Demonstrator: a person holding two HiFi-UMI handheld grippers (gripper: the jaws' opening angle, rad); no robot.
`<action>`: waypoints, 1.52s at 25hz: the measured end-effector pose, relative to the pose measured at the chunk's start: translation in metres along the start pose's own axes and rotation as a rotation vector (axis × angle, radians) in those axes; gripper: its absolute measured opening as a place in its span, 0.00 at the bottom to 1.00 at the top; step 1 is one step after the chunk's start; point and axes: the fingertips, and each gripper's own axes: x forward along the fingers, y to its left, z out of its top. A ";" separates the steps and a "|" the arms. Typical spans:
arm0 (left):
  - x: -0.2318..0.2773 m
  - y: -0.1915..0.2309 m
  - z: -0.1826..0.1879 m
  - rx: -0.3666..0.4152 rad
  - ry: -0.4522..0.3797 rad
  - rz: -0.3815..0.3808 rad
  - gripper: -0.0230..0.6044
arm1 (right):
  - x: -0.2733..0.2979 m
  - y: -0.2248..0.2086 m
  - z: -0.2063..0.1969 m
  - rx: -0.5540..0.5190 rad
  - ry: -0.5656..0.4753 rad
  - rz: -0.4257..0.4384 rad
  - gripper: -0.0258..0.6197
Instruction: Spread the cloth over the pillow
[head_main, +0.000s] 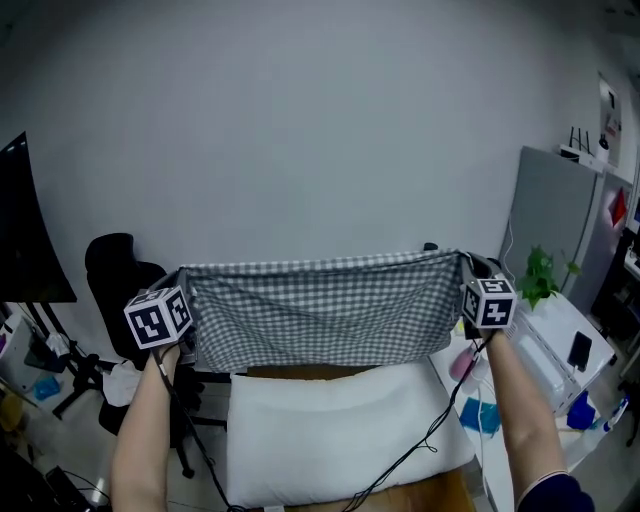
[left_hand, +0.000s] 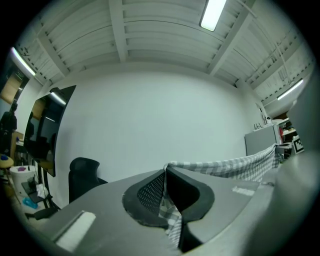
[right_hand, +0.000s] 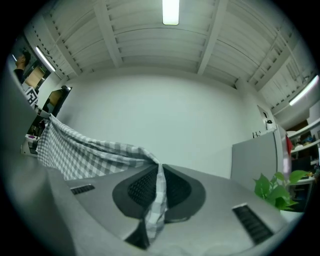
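Note:
A grey-and-white checked cloth (head_main: 320, 310) hangs stretched between my two grippers, held up in the air above the far edge of a white pillow (head_main: 335, 430). My left gripper (head_main: 183, 272) is shut on the cloth's top left corner, and the checked fabric (left_hand: 170, 212) shows pinched between its black pads. My right gripper (head_main: 463, 258) is shut on the top right corner, with the cloth (right_hand: 156, 200) clamped between its pads. The cloth's lower edge hangs just over the pillow's far side. Both grippers point upward toward the wall and ceiling.
The pillow lies on a brown table (head_main: 420, 495). A black office chair (head_main: 120, 270) stands at the left, a grey cabinet (head_main: 550, 220) and a green plant (head_main: 540, 272) at the right. A white table (head_main: 560, 350) with small items sits right of the pillow. Cables trail across the pillow.

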 end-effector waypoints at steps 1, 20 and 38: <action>0.000 0.001 -0.007 0.003 0.007 0.001 0.06 | 0.002 0.001 -0.005 0.003 0.003 0.006 0.09; -0.072 -0.009 -0.114 0.021 0.158 -0.058 0.06 | -0.056 0.013 -0.108 -0.007 0.171 0.045 0.09; -0.178 -0.023 -0.204 -0.087 0.301 -0.038 0.06 | -0.189 0.017 -0.186 0.086 0.314 0.064 0.09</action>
